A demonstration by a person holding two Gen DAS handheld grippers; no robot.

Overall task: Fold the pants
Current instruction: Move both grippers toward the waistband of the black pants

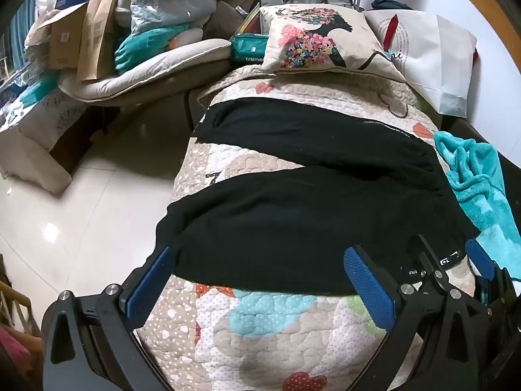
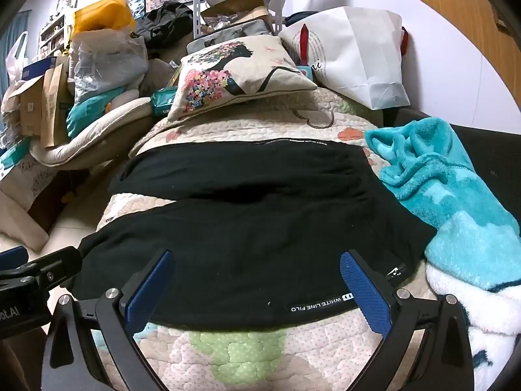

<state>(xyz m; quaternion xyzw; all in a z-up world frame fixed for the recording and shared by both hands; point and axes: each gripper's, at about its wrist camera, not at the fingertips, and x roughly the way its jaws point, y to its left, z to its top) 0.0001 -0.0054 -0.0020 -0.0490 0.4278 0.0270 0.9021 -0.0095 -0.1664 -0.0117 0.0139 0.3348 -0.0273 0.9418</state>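
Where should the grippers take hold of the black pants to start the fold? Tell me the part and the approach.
Probably the near leg's front edge, from the near side. The black pants lie flat on the quilt, legs splayed in a V. The open left gripper and right gripper already straddle that edge, ready to lift it onto the far leg.

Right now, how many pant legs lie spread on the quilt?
2. The far leg runs across the quilt nearer the floral pillow; the near leg lies just ahead of both open tongs. They join at the right, beside the teal blanket.
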